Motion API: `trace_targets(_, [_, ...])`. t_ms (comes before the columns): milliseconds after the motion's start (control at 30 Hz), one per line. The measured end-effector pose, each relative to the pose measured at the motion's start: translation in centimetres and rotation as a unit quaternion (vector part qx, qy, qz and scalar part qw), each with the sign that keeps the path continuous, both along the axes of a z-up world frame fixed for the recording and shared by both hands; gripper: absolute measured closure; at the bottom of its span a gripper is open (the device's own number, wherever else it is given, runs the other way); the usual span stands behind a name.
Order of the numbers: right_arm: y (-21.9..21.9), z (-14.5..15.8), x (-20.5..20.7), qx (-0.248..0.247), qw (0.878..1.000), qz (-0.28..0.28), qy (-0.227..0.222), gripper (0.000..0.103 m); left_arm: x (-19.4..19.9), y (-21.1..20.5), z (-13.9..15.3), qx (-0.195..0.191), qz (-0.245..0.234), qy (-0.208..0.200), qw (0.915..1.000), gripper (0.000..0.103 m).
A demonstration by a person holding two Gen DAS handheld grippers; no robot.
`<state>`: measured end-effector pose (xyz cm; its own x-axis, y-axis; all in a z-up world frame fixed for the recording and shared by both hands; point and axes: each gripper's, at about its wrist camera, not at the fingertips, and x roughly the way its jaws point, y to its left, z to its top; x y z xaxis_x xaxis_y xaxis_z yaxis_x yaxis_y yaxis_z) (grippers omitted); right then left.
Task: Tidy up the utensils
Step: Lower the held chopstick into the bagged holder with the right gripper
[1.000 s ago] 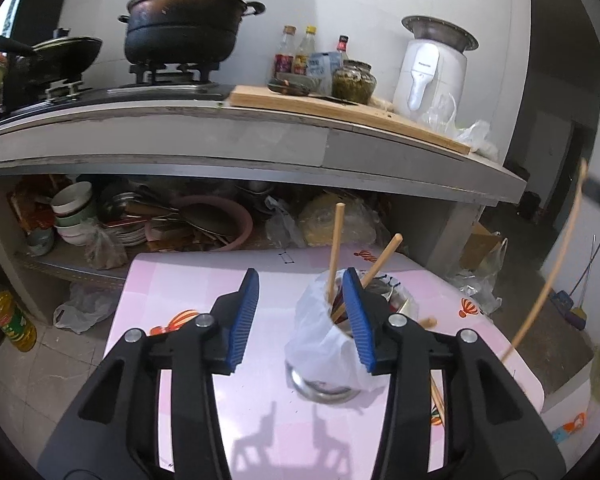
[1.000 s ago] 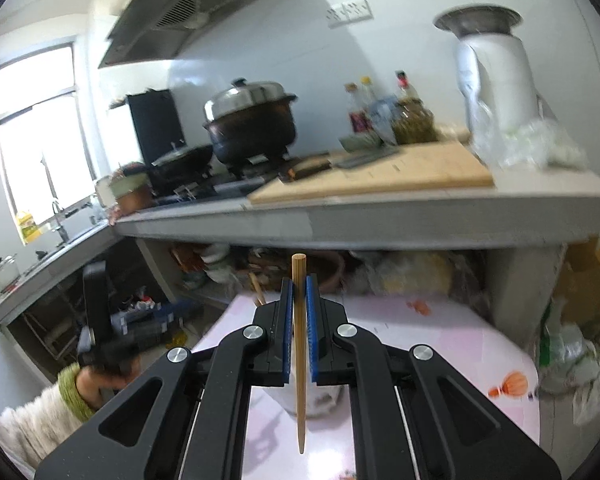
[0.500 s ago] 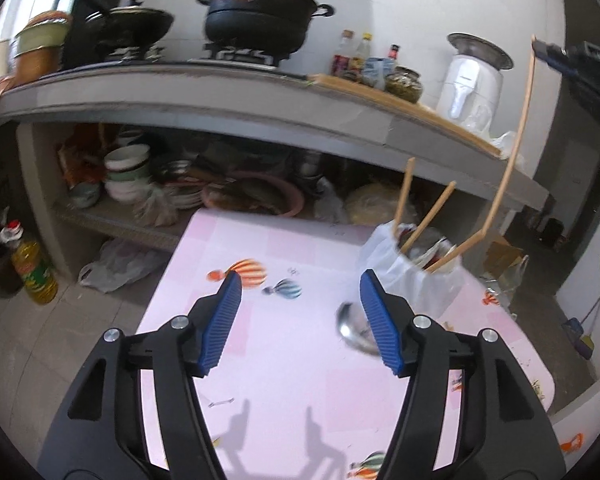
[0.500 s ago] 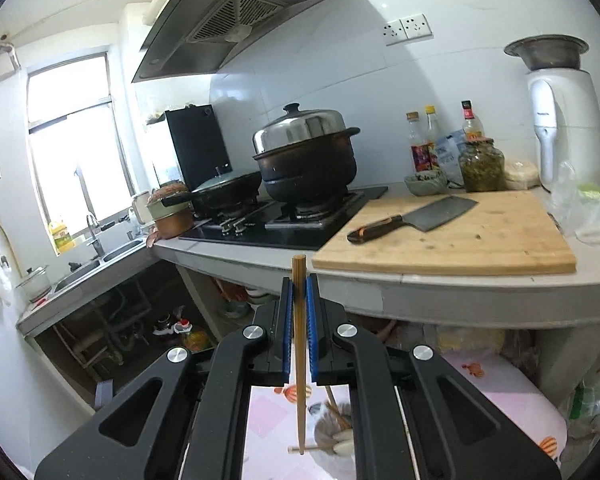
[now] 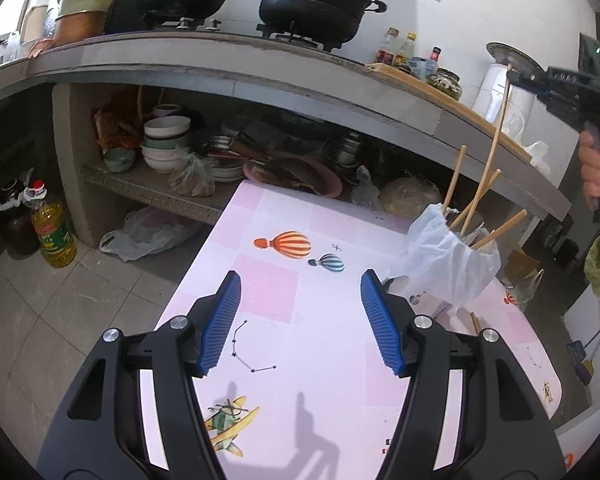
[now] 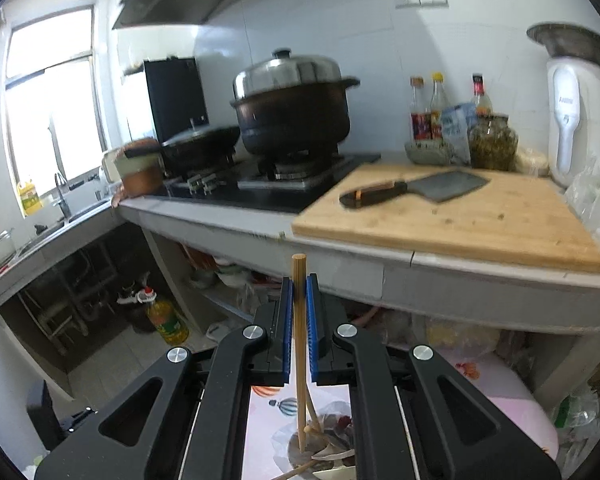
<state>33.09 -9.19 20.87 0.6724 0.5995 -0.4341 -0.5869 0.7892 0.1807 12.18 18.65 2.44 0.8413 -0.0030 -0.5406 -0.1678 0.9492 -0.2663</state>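
Daylight enters through the window [image 6: 48, 92] at nine o'clock, overexposed. The table [image 5: 300, 320] is bright, with crisp shadows at six o'clock. The cleaver [image 6: 412, 190] is motion-blurred. Fisheye bending and dark vignetting mark all edges.

A low table [image 5: 300, 344] with a pale pink checked top printed with hot-air balloons, an aeroplane and star lines stands in front of the kitchen counter. On its right part sits a utensil holder [image 5: 452, 264] lined with a white plastic bag, wooden chopsticks [image 5: 456, 184] leaning out of it at different angles. Just beside the holder's base a chopstick [image 5: 476, 323] lies flat on the tabletop, only partly in view
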Motion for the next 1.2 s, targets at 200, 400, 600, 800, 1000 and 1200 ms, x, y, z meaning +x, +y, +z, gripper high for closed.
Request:
trace_targets(200, [1.2, -2.6, 0.7, -0.023, 1.0, 0.001, 0.004, 0.096, -0.4, 0.9, -0.4, -0.007, 0.013, 0.004, 0.9999, 0.044])
trace_targets(400, [2.5, -5.4, 0.7, -0.048, 0.999, 0.011, 0.017, 0.096, -0.5, 1.1, -0.5, -0.013, 0.015, 0.003, 0.9998, 0.044])
trace_targets(600, [3.6, -7.9, 0.6, -0.073, 0.996, 0.024, 0.033, 0.096, -0.4, 0.9, -0.6, -0.013, 0.011, 0.004, 0.9998, 0.044])
trace_targets(800, [4.5, -10.0, 0.1, -0.106, 0.993, 0.038, 0.045, 0.096, -0.3, 0.7, -0.6, -0.014, 0.011, 0.005, 0.9998, 0.044])
trace_targets(1000, [5.2, -11.5, 0.0, -0.129, 0.989, 0.043, 0.058, 0.096, -0.3, 0.6, -0.6, -0.014, 0.011, 0.005, 0.9998, 0.044])
trace_targets(1200, [5.3, -11.9, 0.1, -0.132, 0.988, 0.045, 0.066, 0.096, -0.3, 0.6, -0.6, -0.014, 0.01, 0.005, 0.9998, 0.044])
